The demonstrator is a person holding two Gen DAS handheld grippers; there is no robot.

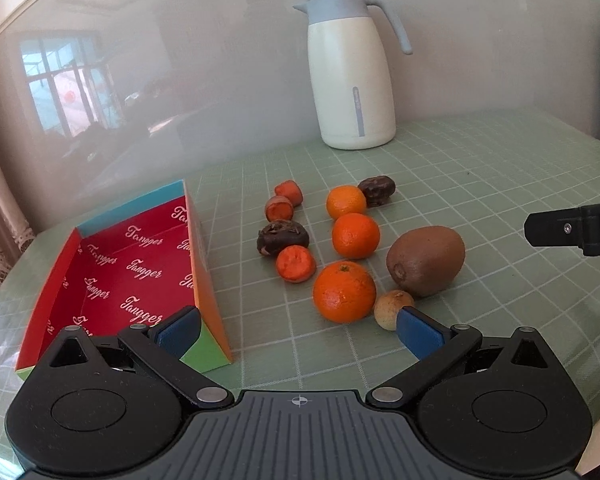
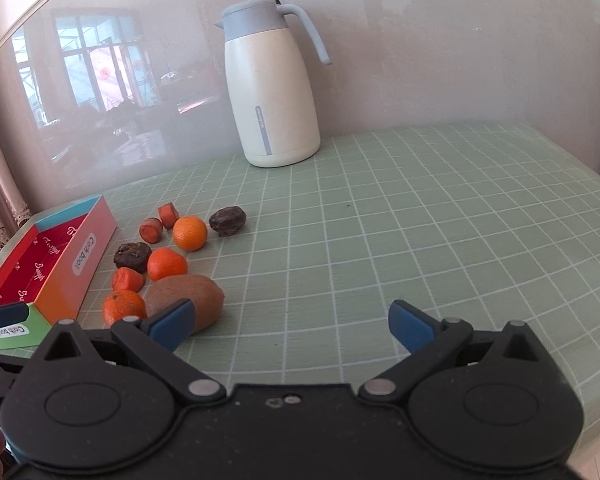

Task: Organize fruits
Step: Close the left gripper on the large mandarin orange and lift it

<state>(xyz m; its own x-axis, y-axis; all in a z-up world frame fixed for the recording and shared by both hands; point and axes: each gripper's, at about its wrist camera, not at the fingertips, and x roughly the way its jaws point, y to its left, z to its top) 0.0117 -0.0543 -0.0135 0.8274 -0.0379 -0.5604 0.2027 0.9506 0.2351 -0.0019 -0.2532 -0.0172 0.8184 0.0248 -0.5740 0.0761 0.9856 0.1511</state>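
Green grid tablecloth (image 1: pixel 480 184), red-lined box (image 1: pixel 124 268), cream jug (image 1: pixel 350 76).

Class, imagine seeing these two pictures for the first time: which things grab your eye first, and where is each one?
The cluster of bright orange mandarins beside a fuzzy brown kiwi stands out mid-table on the green checked tablecloth. To their left lies an open cardboard box with a red printed lining, holding no fruit that shows. At the back, against the wall, stands a tall cream thermos jug with a grey lid.
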